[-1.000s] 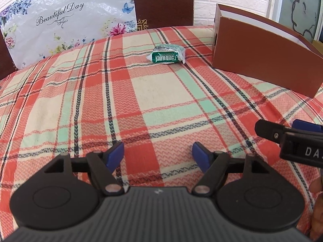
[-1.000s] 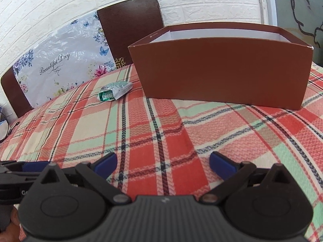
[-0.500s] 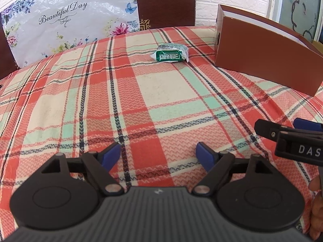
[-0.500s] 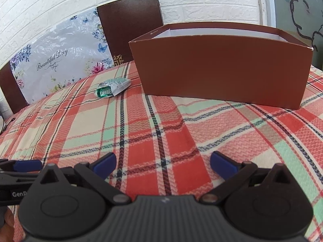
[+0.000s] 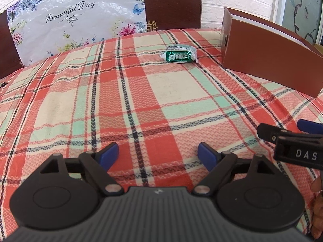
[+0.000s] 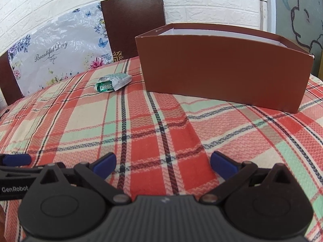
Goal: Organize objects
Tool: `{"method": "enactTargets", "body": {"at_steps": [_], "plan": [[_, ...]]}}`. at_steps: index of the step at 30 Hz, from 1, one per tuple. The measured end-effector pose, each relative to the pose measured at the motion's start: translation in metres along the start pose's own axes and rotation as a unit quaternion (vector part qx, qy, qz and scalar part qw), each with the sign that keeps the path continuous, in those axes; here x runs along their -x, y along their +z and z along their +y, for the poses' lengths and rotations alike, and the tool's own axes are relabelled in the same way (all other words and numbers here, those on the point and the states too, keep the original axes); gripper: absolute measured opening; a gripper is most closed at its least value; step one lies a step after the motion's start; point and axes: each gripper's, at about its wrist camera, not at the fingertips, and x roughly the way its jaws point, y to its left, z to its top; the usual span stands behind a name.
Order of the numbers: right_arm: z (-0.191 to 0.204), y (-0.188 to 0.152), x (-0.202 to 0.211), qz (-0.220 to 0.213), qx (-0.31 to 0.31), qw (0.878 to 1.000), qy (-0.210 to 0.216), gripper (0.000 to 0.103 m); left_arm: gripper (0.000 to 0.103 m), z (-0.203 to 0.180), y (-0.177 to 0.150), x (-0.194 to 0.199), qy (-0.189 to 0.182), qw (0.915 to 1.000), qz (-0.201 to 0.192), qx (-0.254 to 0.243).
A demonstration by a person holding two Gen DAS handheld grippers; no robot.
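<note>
A small green and white packet [image 5: 179, 54] [image 6: 112, 82] lies on the plaid tablecloth near the far edge. To its right stands an open brown cardboard box [image 5: 268, 65] [image 6: 222, 64] with a white inside. My left gripper [image 5: 158, 154] hovers over the near cloth, far from the packet; its jaws are opening and nothing is between them. My right gripper [image 6: 163, 162] is open and empty, facing the box's long wall from a distance. Each gripper shows at the edge of the other's view.
The table wears a red, cream and mint plaid cloth [image 5: 129, 104]. Behind it stand dark brown chair backs [image 5: 171, 4] and a floral plastic sheet [image 5: 76, 20] reading "Beautiful Day", against a white brick wall [image 6: 201, 2]. A hand [image 5: 318, 203] shows at the right edge.
The blue pads of my left gripper have spread wider apart. The packet and box have slid slightly in both views as the grippers shifted a little; nothing was touched.
</note>
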Motion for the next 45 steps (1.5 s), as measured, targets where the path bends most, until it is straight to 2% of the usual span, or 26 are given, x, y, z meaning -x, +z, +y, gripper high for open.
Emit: {"method": "enactTargets", "body": {"at_steps": [16, 21, 26, 32, 45], "plan": [[0.034, 0.006, -0.012, 0.019, 0.049, 0.998, 0.020, 0.103, 0.095, 0.040, -0.001, -0.006, 0.030, 0.9992, -0.018, 0.020], [0.050, 0.014, -0.026, 0.021, 0.065, 0.997, 0.036, 0.103, 0.103, 0.081, -0.002, -0.015, 0.072, 0.9949, -0.026, 0.066], [0.072, 0.024, -0.045, 0.018, 0.097, 0.994, 0.051, 0.103, 0.103, 0.111, -0.006, -0.018, 0.091, 0.9890, -0.045, 0.108], [0.101, 0.046, -0.077, 0.005, 0.116, 0.991, 0.061, 0.103, 0.103, 0.108, -0.009, -0.018, 0.094, 0.9881, -0.058, 0.106], [0.128, 0.098, -0.158, 0.002, 0.079, 0.996, 0.029, 0.103, 0.103, 0.111, -0.011, -0.020, 0.089, 0.9876, -0.067, 0.111]]}}
